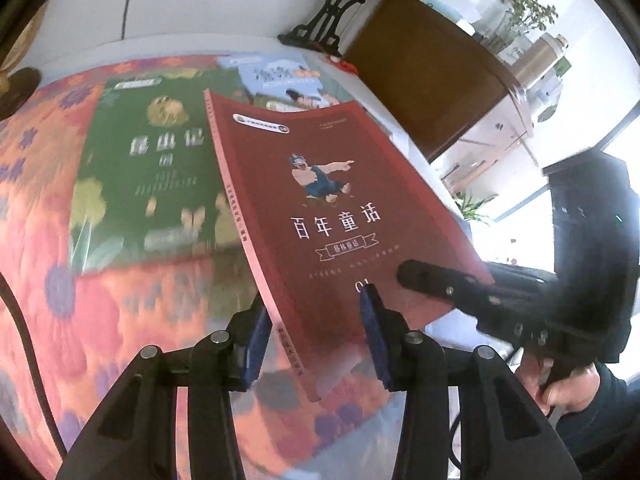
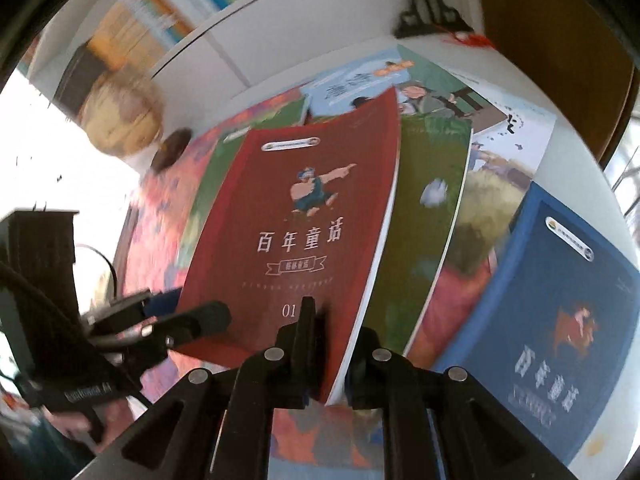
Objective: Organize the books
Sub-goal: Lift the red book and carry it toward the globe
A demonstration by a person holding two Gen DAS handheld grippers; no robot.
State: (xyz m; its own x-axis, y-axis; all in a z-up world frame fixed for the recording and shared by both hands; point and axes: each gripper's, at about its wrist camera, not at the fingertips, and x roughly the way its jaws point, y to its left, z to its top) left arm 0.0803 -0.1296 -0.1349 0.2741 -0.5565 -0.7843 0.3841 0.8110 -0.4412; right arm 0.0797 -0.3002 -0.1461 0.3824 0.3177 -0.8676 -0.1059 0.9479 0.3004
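Left claw (image 1: 316, 340): blue pads either side of the red book's (image 1: 320, 208) lower spine corner, one pad under the spine side, the other on the front cover; it pinches the book at that corner. In the right wrist view this claw (image 2: 188, 312) enters from 9 o'clock and bites the same book (image 2: 312, 232) at its lower left.

Right claw (image 2: 320, 344): jaws pressed together on the red book's bottom edge, near the page-side corner; one black finger lies flat on the cover beside the "01". In the left wrist view it (image 1: 424, 276) comes in from 3 o'clock, a hand (image 1: 568, 388) gripping its handle at 4 o'clock.

Red book: held by both claws, tilted, lifted off the flowered cloth (image 1: 120, 320), cover bowed.

Under it, on the cloth: green book (image 1: 148, 176) at 9 o'clock of the red one, lying flat; pale blue book (image 1: 280, 76) at 12 o'clock, partly hidden. Right wrist view adds a dark blue book (image 2: 560, 312) at 3 o'clock and an illustrated book (image 2: 500, 160) at 2 o'clock.

White desk (image 2: 584, 152) edge shows beyond the cloth. Black ornate stand (image 1: 320, 28) at 12 o'clock.
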